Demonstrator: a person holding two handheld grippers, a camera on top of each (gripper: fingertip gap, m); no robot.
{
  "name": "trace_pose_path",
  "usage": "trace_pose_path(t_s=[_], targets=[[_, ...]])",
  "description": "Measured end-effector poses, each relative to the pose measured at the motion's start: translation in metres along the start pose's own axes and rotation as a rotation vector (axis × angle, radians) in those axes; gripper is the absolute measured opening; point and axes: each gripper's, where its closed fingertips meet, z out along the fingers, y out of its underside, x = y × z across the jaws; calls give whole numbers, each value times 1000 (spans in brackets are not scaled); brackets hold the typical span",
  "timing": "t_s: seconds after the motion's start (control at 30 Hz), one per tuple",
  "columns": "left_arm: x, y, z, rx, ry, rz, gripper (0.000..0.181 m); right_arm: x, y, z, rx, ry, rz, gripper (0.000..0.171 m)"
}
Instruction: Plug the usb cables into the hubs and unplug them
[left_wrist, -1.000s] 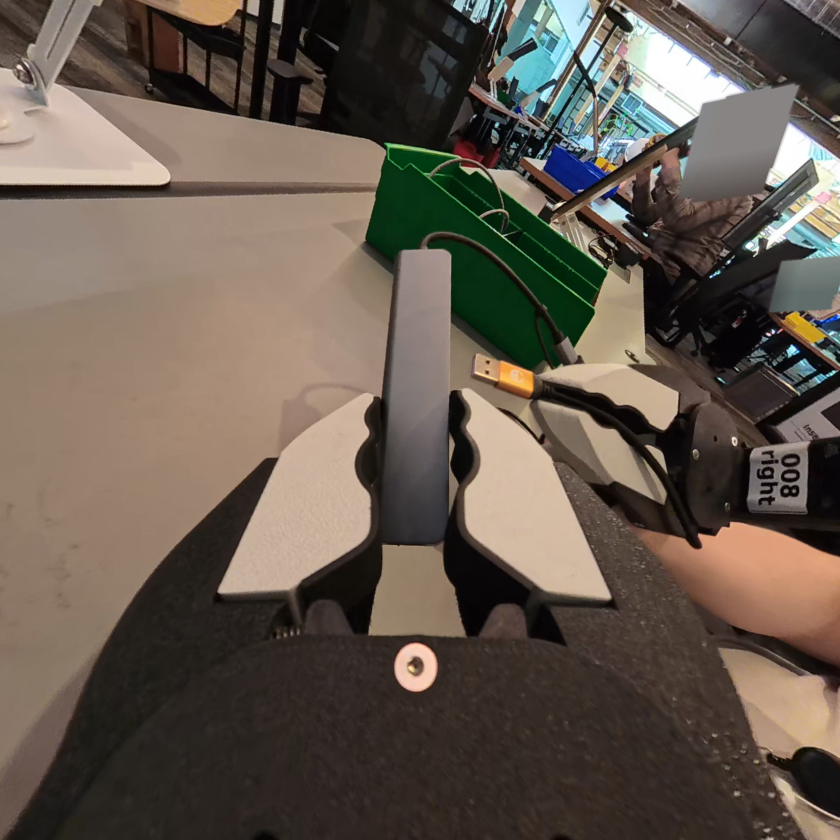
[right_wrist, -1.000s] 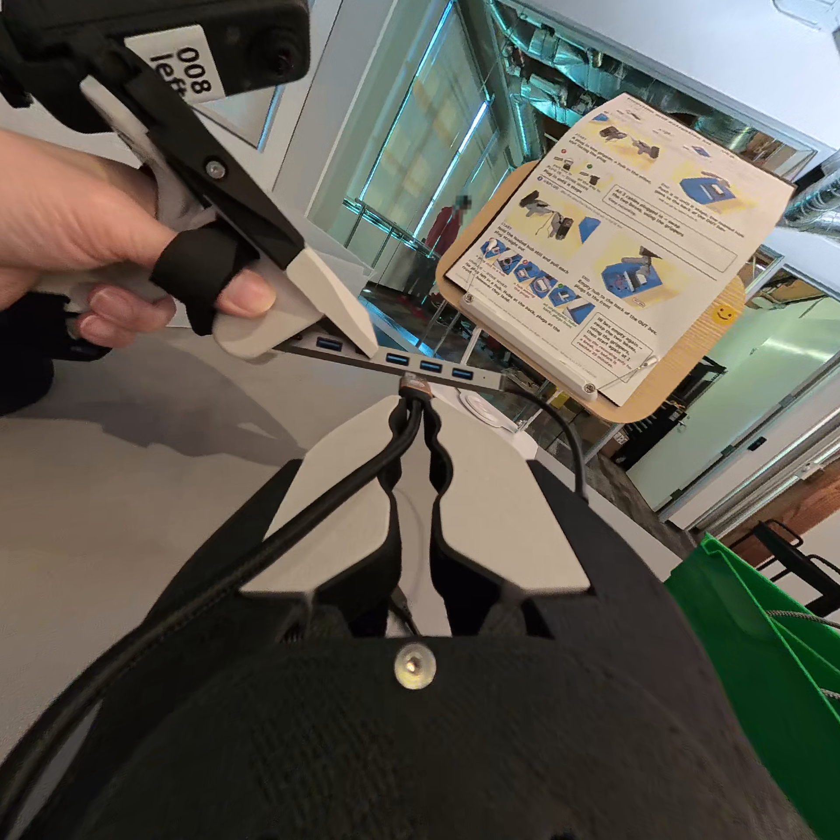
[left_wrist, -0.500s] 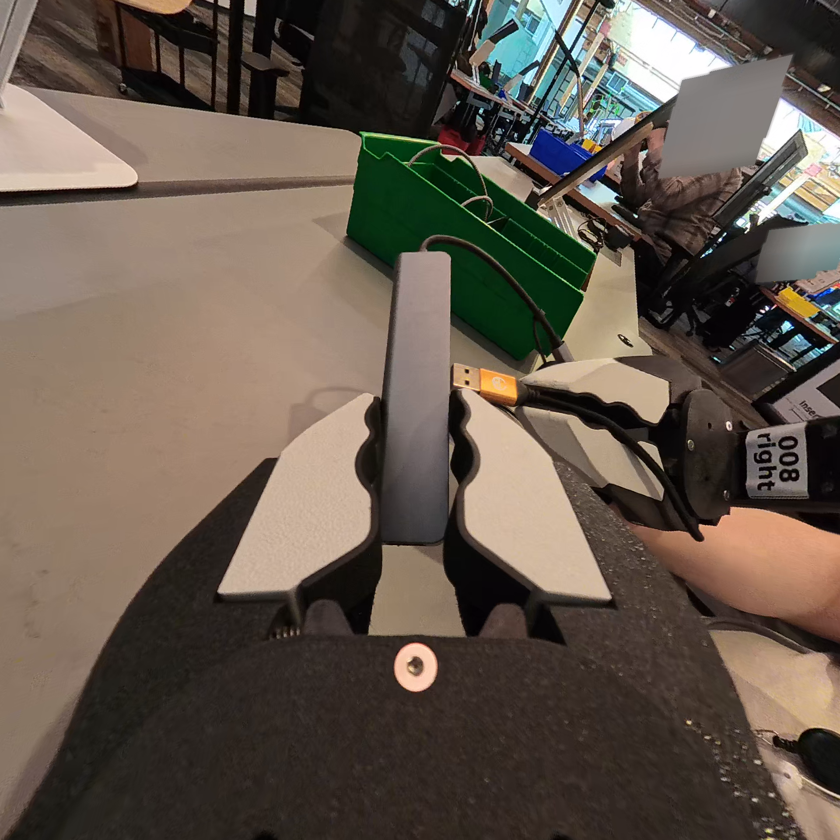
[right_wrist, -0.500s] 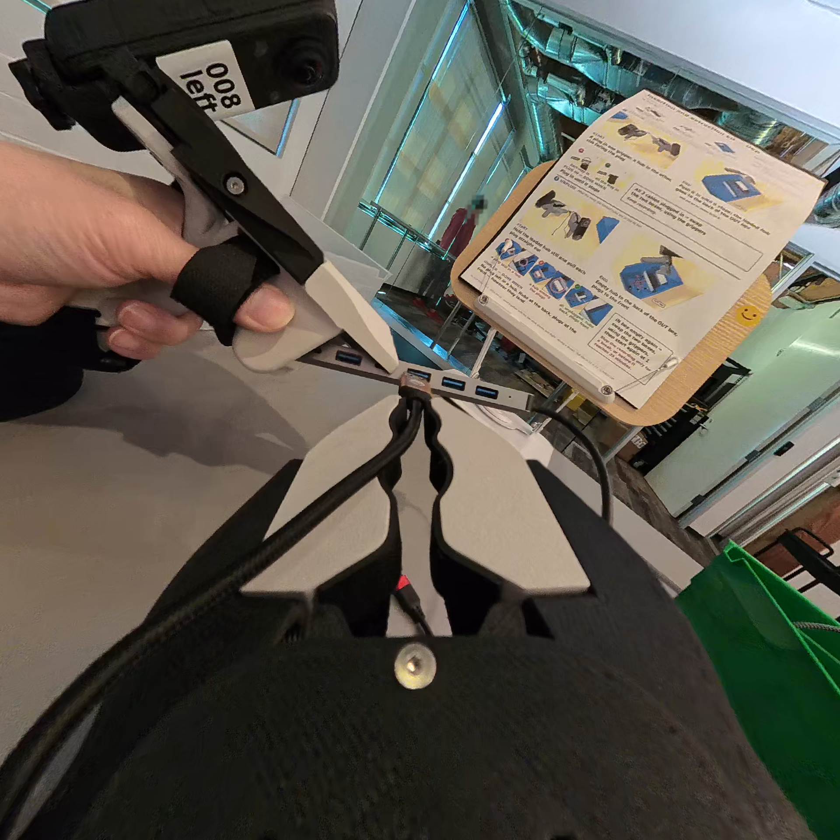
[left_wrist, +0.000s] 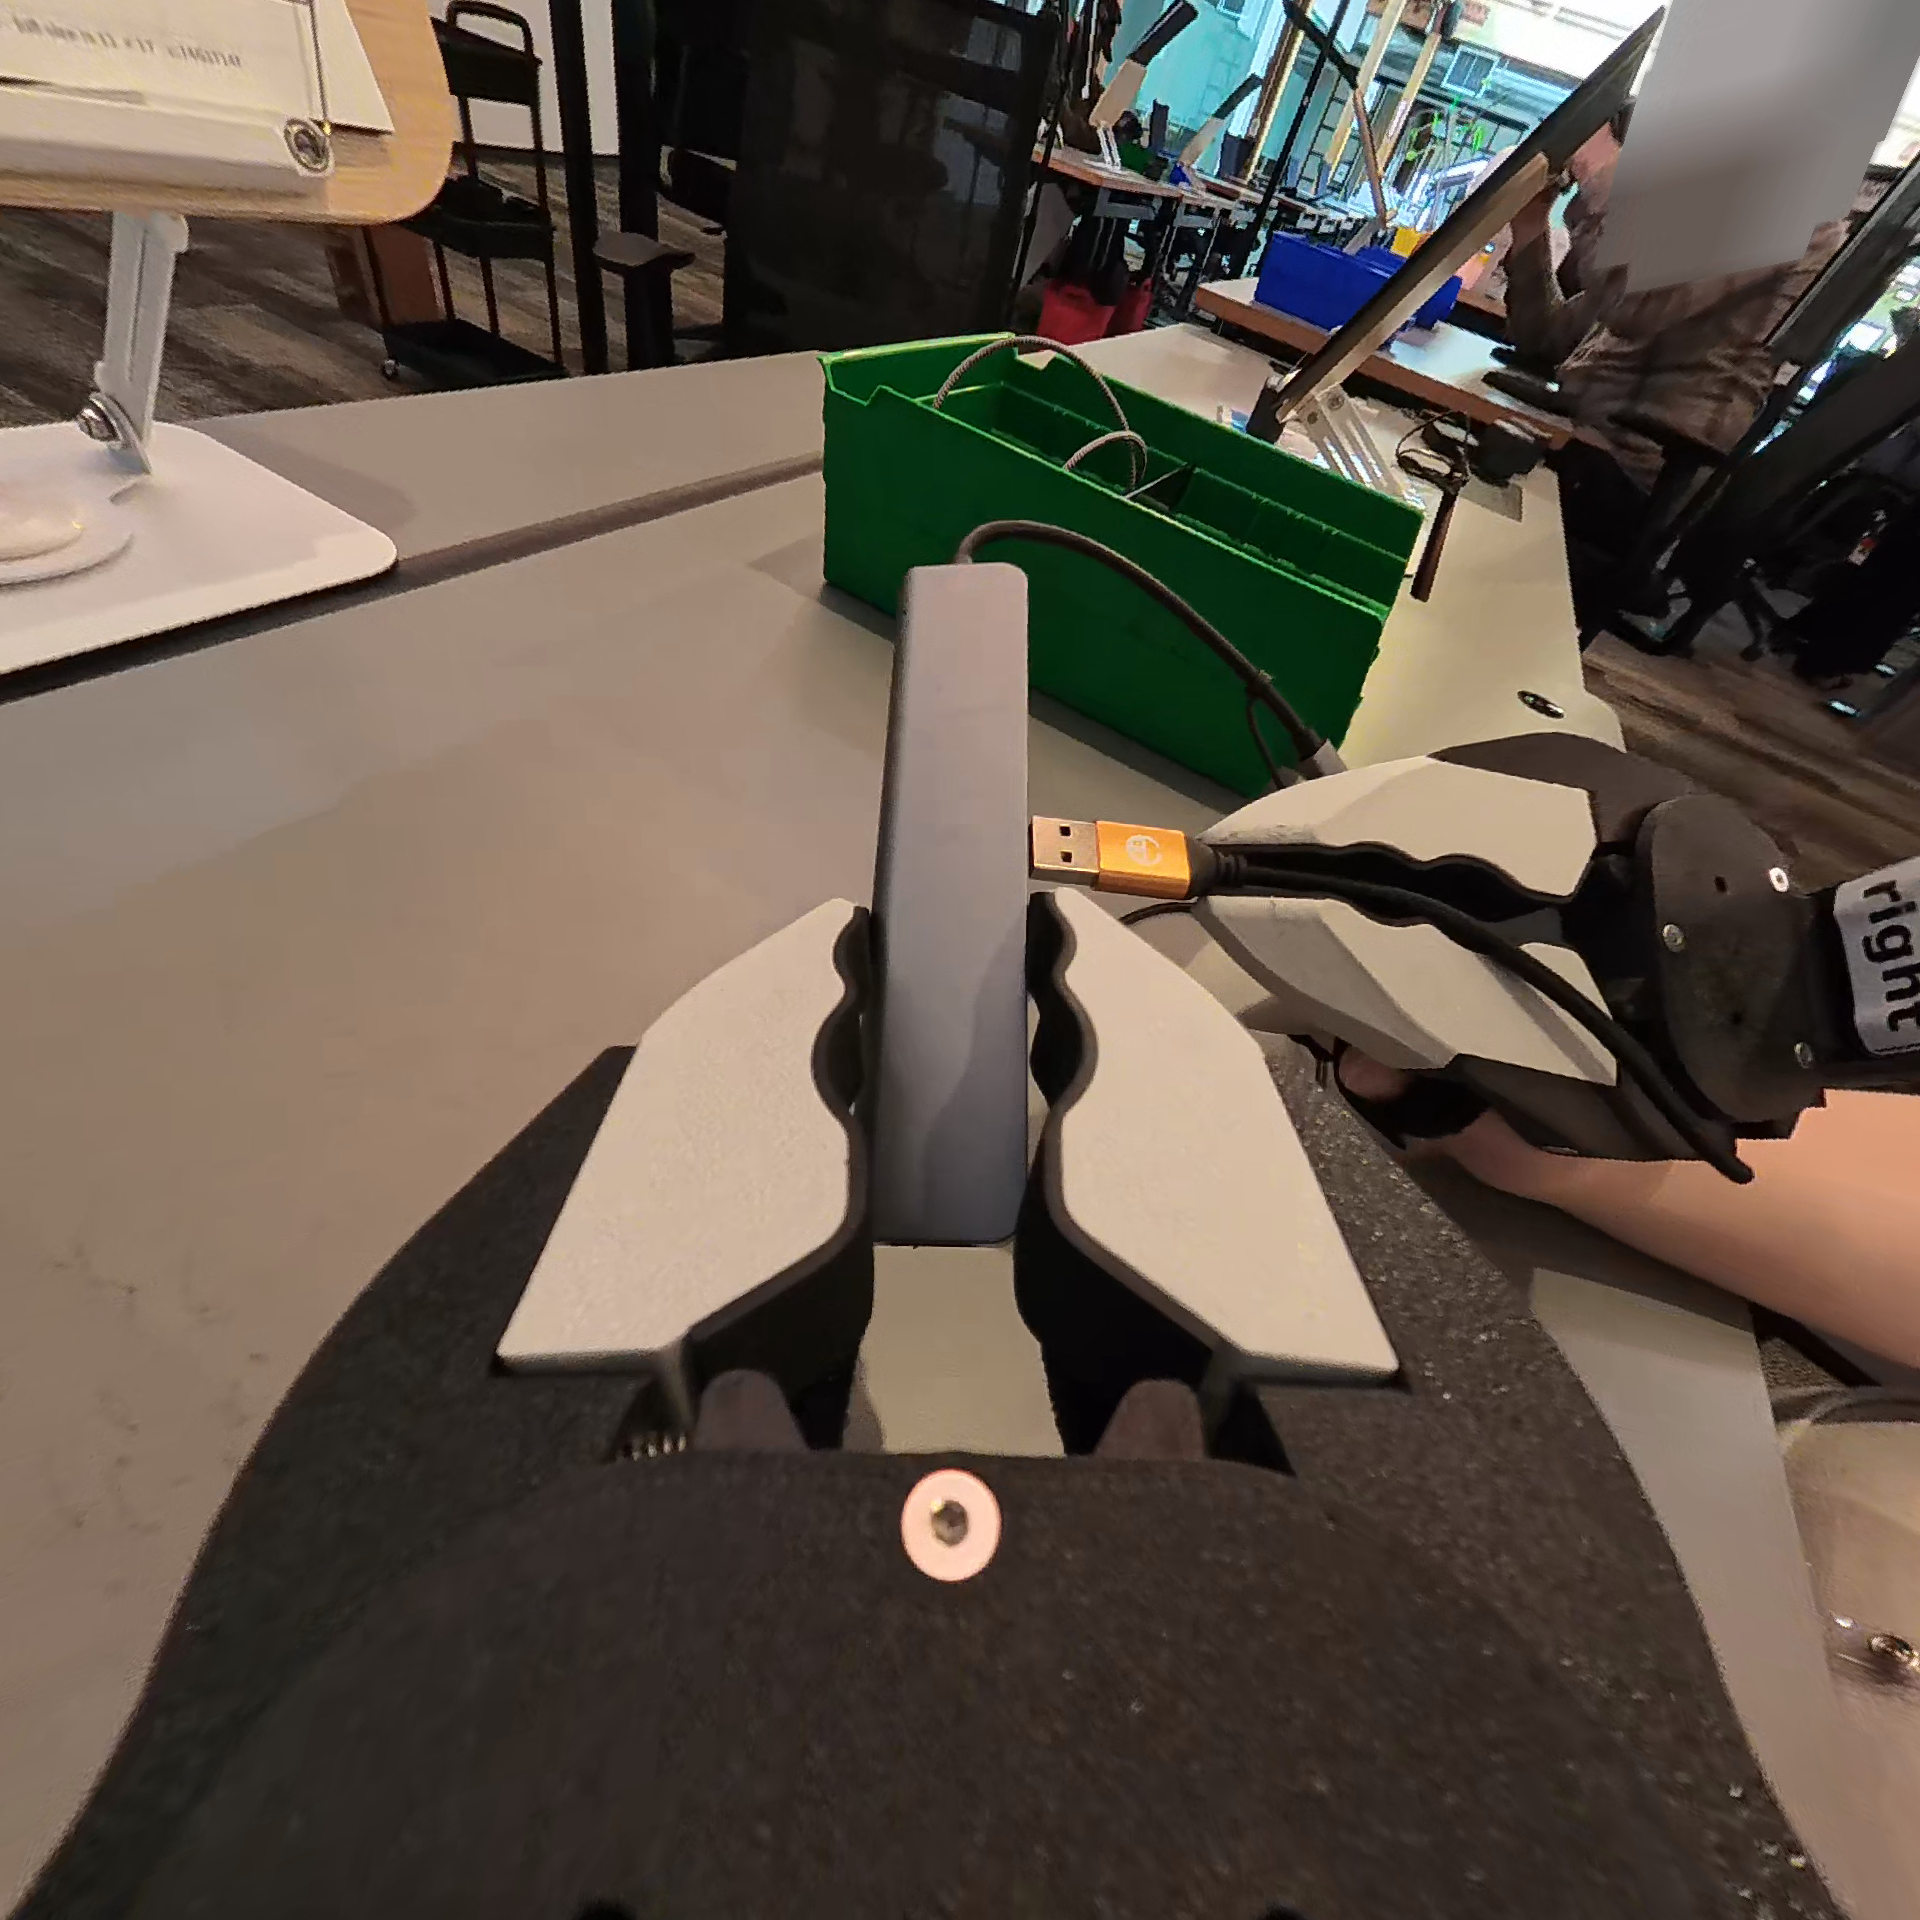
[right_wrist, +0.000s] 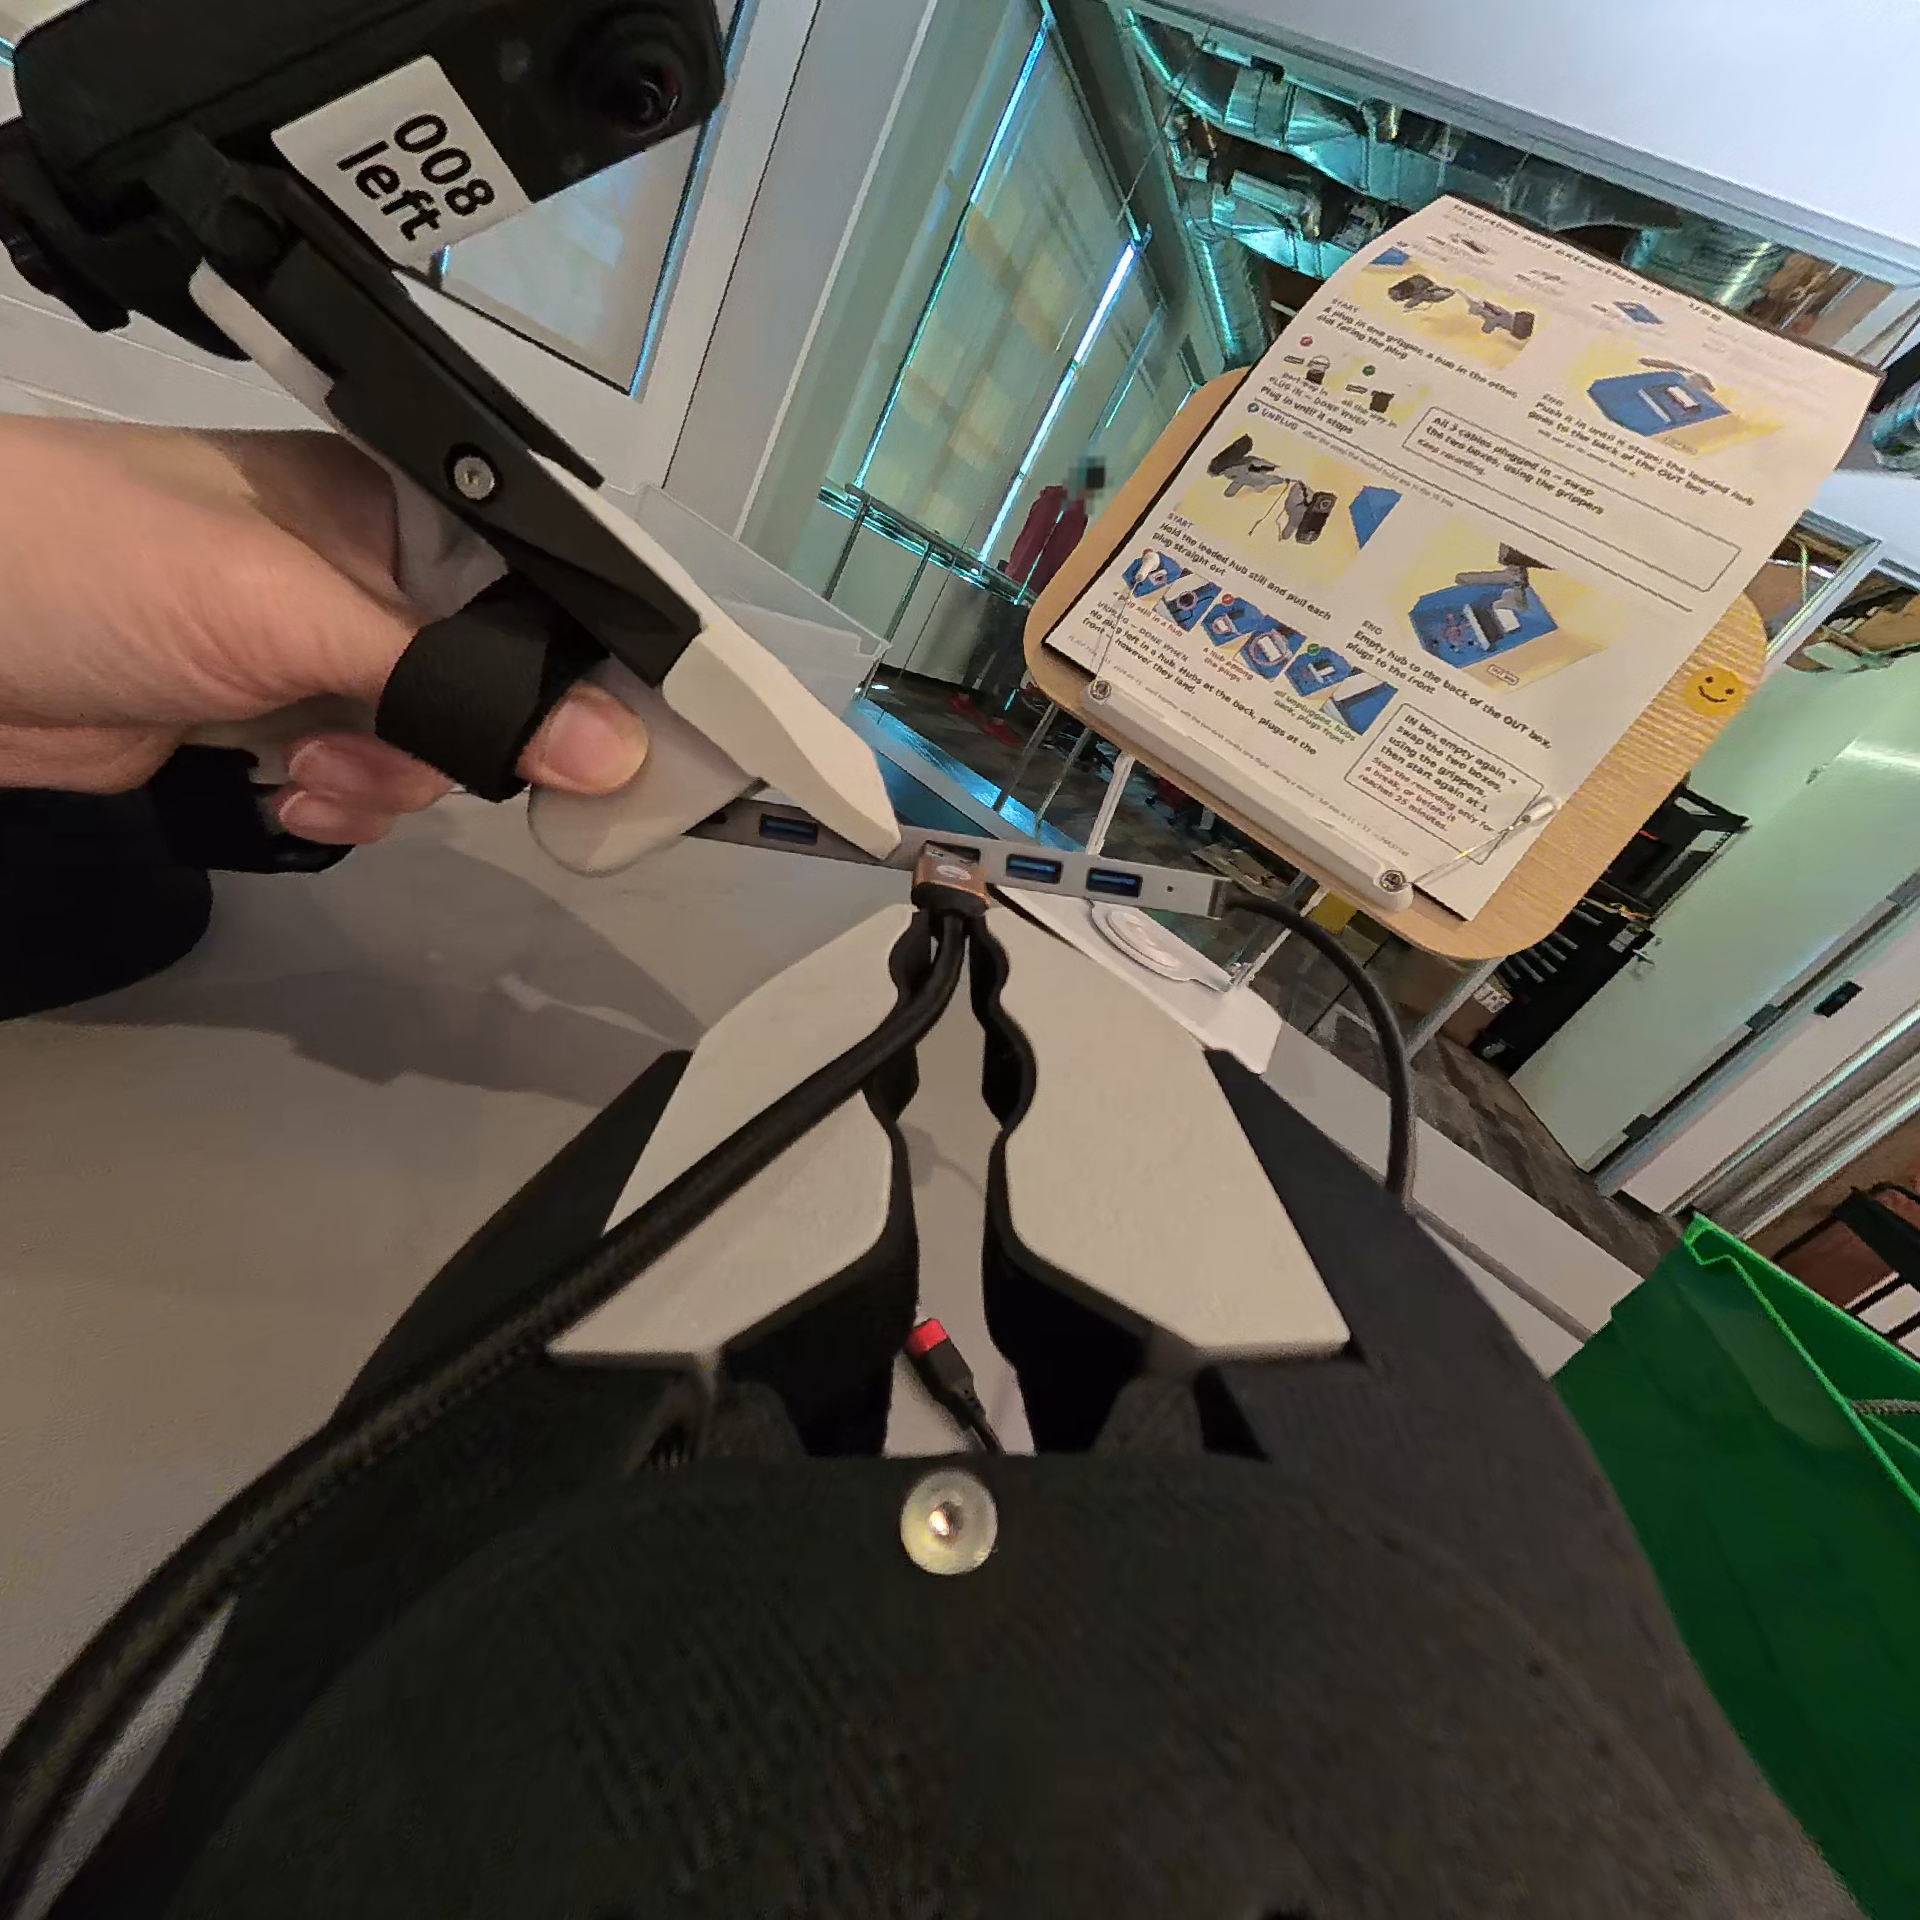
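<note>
Two grippers at work: left gripper clamps grey hub, right gripper pinches orange USB plug, tip just beside hub's edge, w/ green bin behind hub.

Both grippers, left gripper and right gripper, have pale grey wavy-edged fingers on black foam-textured bodies, each with a silver screw behind the fingers.

Place: open-plan office or lab workspace | Near: grey table with green plastic bin of cables | Upper right, left wrist view: desk rows, tilted monitors, seated person | Right wrist view: illustrated instruction sheet on wooden stand, glass partitions, exposed ceiling ducts
</note>
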Motion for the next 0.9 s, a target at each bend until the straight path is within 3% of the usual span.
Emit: trace_pose_path(t_s=[0.03, 0.9], targets=[[0, 0, 0, 0, 2, -1, 29, 1, 0, 0, 2, 0, 8, 8], [0, 4, 1, -37, -35, 78, 28, -2, 4, 1, 3, -30, -2, 8]])
